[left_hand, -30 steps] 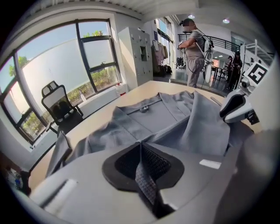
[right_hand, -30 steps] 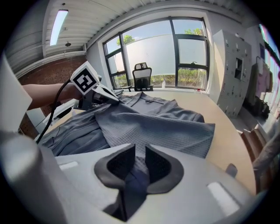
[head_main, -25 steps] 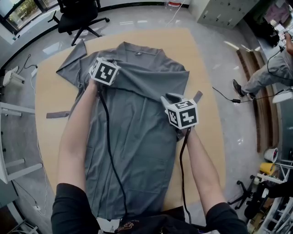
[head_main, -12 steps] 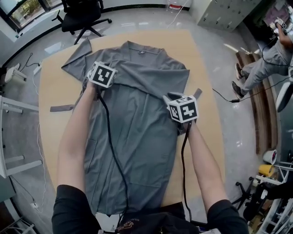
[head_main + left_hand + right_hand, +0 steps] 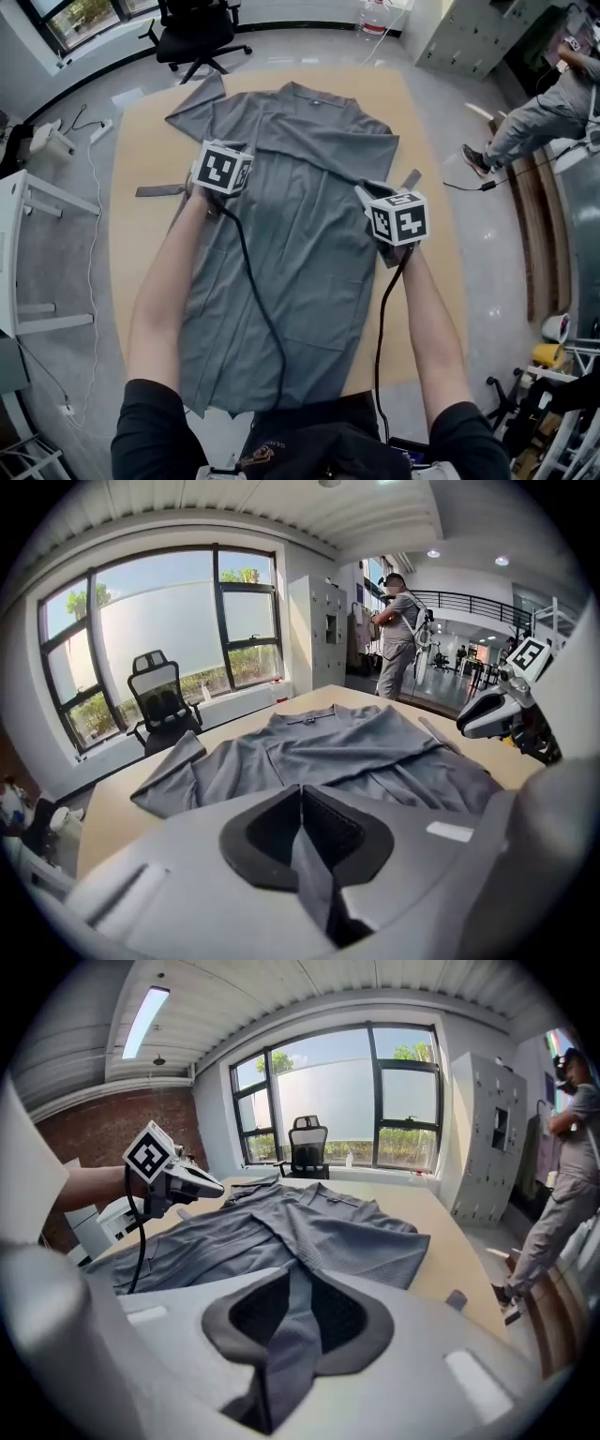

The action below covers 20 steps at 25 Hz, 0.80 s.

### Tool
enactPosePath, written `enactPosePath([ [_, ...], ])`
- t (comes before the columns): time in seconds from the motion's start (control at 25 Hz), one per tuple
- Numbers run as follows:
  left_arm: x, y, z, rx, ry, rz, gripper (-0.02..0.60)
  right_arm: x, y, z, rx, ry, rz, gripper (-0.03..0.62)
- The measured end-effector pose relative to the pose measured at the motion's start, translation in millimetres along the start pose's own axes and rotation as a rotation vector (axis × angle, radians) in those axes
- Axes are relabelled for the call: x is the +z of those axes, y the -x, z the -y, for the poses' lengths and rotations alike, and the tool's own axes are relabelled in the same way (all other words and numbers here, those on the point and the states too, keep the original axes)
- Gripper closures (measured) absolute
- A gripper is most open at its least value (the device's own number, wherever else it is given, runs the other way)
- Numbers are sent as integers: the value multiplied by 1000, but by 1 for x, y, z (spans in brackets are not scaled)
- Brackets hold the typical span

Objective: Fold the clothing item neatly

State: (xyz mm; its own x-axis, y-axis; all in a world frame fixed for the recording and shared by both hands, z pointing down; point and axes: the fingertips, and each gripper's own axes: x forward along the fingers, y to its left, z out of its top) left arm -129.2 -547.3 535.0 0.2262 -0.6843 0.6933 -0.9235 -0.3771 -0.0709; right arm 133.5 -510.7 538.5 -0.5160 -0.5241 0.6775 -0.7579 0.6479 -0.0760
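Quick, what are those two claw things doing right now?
Left gripper: jaws just closed further, pinching the gray garment.
Right gripper: shut on the same garment.

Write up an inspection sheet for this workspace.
Surface: wooden table, bare around the garment.
Job's things: grey garment spread out, collar at the far side.
Clutter: nothing seen.
Grippers: left gripper, jaws have just been closing, a garment fold between them; right gripper, jaws shut on a garment fold.
Cables: a black cable trails from each gripper along the arm.
Surroundings: office chair, lockers, a person at the right.
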Motion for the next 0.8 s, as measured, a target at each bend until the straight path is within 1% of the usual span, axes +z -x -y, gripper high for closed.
enactPosePath([
  [0.04, -2, 10, 3, 11, -8, 6, 574, 3, 7, -3, -3, 1, 10, 517],
  [0.16, 1, 37, 15, 33, -13, 27, 574, 12, 26, -7, 8, 11, 36, 517],
  [0.28, -1, 69, 19, 71, -4, 38, 574, 27, 35, -23, 53, 42, 74, 517],
  [0.44, -8, 112, 7, 149, 21, 53, 574, 60, 40, -61, 138, 86, 143, 517],
  [0.56, -19, 133, -1, 167, 45, 58, 574, 80, 39, -92, 179, 111, 164, 517],
  [0.68, -33, 152, -22, 188, 56, 62, 574, 103, 29, -129, 207, 137, 180, 517],
  [0.8, -46, 155, -44, 175, 70, 73, 574, 121, 11, -160, 215, 155, 174, 517],
])
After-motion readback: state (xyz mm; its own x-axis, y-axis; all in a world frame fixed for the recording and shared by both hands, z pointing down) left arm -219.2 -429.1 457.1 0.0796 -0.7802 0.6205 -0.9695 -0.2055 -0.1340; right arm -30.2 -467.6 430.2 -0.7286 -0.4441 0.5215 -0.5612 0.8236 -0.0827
